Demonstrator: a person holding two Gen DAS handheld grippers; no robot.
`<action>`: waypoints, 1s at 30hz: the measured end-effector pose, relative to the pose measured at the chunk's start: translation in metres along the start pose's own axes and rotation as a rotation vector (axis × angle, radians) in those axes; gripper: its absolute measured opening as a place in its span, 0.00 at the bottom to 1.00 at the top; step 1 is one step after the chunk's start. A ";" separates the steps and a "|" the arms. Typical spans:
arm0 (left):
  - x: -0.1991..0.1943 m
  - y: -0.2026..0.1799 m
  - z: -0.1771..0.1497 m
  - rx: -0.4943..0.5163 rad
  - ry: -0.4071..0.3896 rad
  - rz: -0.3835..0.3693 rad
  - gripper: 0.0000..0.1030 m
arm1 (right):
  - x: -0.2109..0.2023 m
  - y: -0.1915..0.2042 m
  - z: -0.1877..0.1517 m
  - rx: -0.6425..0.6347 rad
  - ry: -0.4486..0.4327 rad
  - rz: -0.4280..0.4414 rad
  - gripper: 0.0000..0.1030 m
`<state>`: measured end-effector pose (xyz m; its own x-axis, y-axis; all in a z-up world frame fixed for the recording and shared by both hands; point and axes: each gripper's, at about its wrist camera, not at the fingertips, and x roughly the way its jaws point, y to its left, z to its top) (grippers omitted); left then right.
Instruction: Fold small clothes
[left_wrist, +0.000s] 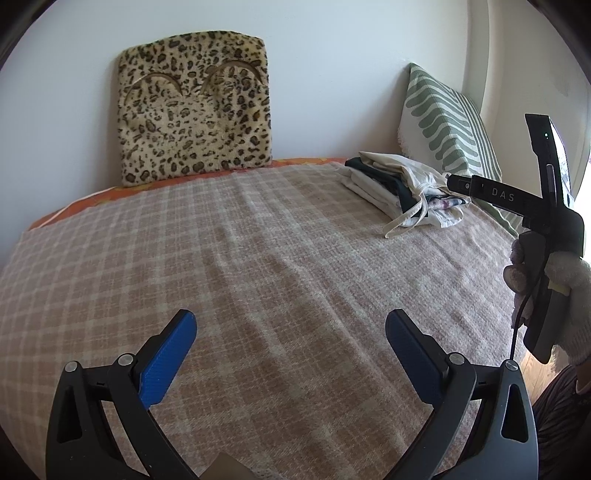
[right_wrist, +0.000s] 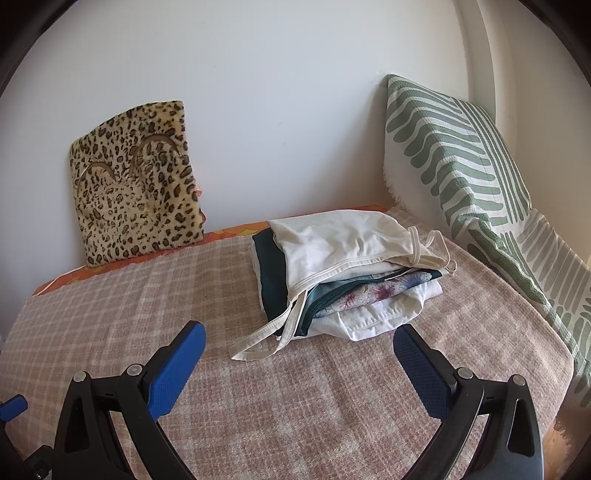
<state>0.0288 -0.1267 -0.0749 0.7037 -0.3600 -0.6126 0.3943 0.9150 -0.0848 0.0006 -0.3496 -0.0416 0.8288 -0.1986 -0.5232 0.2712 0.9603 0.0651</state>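
Note:
A stack of folded small clothes (right_wrist: 343, 273) lies on the plaid blanket (right_wrist: 258, 387): a cream top with loose straps on top, then dark green, floral and white pieces below. In the left wrist view the same stack (left_wrist: 402, 192) sits at the far right of the bed. My right gripper (right_wrist: 299, 354) hovers just in front of the stack, open, nothing between its blue pads. My left gripper (left_wrist: 290, 343) is open over bare blanket (left_wrist: 221, 258), well left of the stack. The right gripper's body (left_wrist: 546, 236) shows at the right edge, held by a gloved hand (left_wrist: 569, 295).
A leopard-print cushion (left_wrist: 194, 107) leans on the white wall at the back. A green-and-white striped pillow (right_wrist: 454, 158) stands in the right corner behind the stack. An orange sheet edge (right_wrist: 155, 254) shows along the wall. Wooden floor (left_wrist: 532, 373) lies beyond the bed's right edge.

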 end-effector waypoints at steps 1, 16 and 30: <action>0.000 0.000 0.000 -0.002 0.000 0.001 0.99 | 0.000 0.000 0.000 0.000 0.000 -0.001 1.00; -0.001 0.001 0.000 -0.007 -0.005 0.006 0.99 | -0.001 0.001 -0.002 -0.002 0.005 0.004 1.00; -0.004 0.001 -0.003 -0.021 -0.021 0.019 0.99 | -0.001 0.001 -0.002 -0.004 0.006 0.005 1.00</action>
<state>0.0249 -0.1236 -0.0747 0.7233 -0.3463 -0.5974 0.3684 0.9253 -0.0904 -0.0008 -0.3481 -0.0427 0.8271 -0.1925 -0.5280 0.2652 0.9620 0.0646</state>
